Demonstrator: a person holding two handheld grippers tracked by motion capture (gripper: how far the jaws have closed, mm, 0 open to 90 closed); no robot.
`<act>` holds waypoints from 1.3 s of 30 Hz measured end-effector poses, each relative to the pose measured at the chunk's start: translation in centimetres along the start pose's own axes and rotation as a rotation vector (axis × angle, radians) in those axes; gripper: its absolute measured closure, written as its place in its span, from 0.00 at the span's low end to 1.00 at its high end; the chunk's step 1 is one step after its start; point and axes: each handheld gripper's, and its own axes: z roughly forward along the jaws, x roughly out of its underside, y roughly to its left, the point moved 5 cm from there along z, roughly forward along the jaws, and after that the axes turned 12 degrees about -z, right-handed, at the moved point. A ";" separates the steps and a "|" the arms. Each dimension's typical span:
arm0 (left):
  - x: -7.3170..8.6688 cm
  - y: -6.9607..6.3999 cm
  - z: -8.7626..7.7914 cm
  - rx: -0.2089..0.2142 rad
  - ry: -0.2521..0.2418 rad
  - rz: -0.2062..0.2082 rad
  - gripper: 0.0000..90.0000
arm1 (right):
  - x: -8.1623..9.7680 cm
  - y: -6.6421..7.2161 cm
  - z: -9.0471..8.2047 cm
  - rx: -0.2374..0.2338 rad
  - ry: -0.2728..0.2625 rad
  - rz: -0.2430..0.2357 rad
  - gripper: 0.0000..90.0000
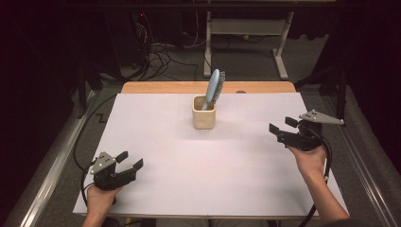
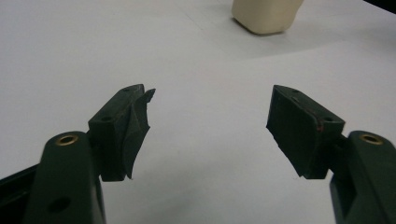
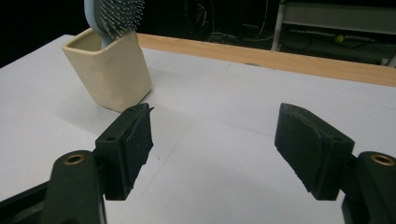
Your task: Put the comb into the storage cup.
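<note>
Two tongs, the left tongs (image 1: 130, 161) and the right tongs (image 1: 281, 125), stood wide and empty over the white tabletop (image 1: 156, 127), whose middle bore a cream cup (image 1: 204, 113) holding a blue hairbrush (image 1: 214, 87), with cables (image 1: 158, 56) on the dim floor beyond.

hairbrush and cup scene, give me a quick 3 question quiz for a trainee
1. True or false: the hairbrush lies flat on the table.
2. Which describes the cup? A) tipped over B) upright, holding the brush C) gripped by the right gripper
3. Fill in: the jaws of the left gripper and the right gripper are both ____ and hold nothing.

Key: 1. False: it stands tilted in the cup, bristle end up. 2. B. 3. open.
</note>
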 end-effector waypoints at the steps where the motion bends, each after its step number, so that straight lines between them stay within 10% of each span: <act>1: 0.0 0.0 0.0 0.001 0.000 -0.001 0.33 | 0.1 0.0 -0.1 0.000 0.001 0.002 0.31; 39: 0.0 0.0 -0.1 -0.001 -0.006 -0.006 0.33 | 2.2 -0.3 -3.1 0.011 -0.054 0.032 0.30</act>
